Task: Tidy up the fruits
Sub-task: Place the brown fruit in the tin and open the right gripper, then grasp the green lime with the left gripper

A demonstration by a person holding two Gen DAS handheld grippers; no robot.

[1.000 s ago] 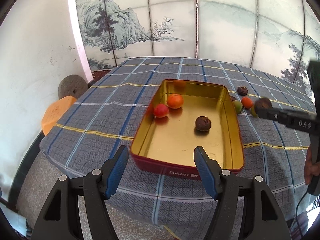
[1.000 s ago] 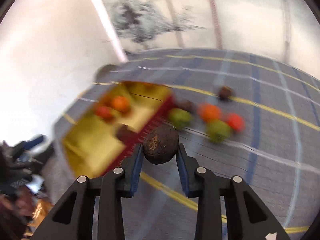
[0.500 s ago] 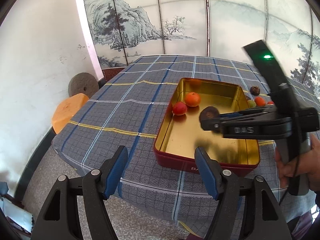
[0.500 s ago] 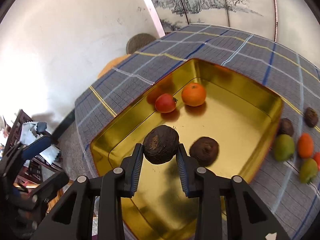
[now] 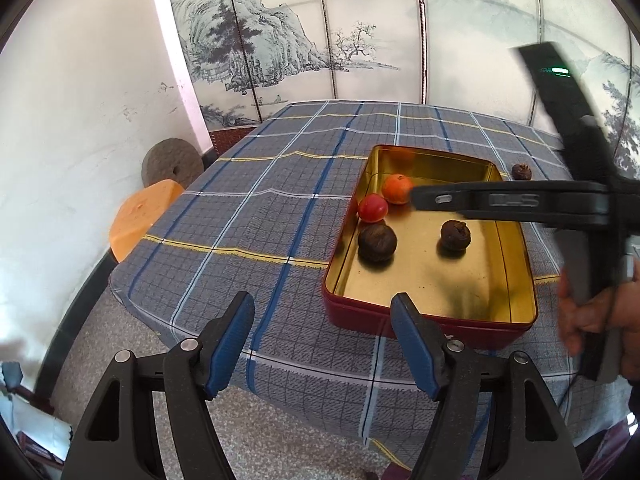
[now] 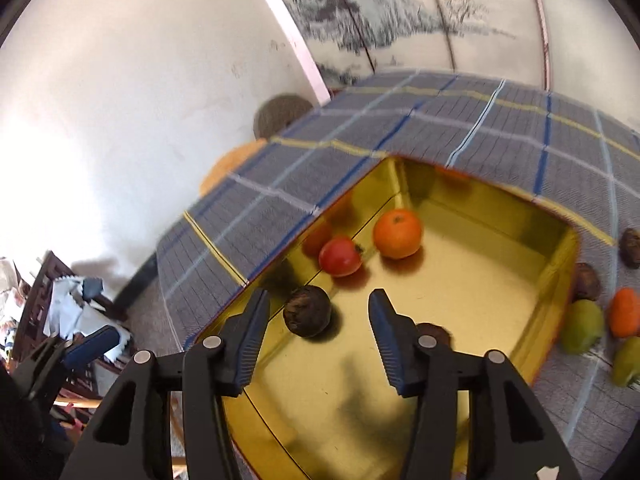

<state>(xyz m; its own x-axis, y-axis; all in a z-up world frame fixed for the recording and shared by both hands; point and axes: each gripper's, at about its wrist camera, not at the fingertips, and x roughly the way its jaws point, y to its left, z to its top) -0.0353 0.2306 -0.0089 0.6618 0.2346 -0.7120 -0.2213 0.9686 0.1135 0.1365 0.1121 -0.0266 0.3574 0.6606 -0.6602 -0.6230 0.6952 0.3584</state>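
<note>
On the checked cloth (image 5: 248, 216) sits the gold tin (image 6: 472, 216), where the right gripper (image 6: 316, 316), jaws opening and empty, has let a dark round fruit (image 6: 307, 316) drop, so it might roll and bump the red fruit (image 6: 340, 257).

Bright daylight, strong fisheye warp, some motion blur on the right side.

Both views are well lit; the white wall (image 6: 120, 92) at the left of the right wrist view is nearly blown out. The gold tin (image 5: 516, 264) shines and mirrors the orange fruit (image 5: 397, 189) and red fruit (image 5: 372, 208) on its inner walls, and a soft dark shadow lies on its floor at lower centre. In the left wrist view the black tool (image 5: 560, 136) at the right edge is smeared by motion. The right wrist view is softer overall: the checked cloth (image 6: 460, 120) and painted screen (image 6: 380, 12) at the top are blurred. Straight lines bend toward the edges, and black corners ring both frames.
</note>
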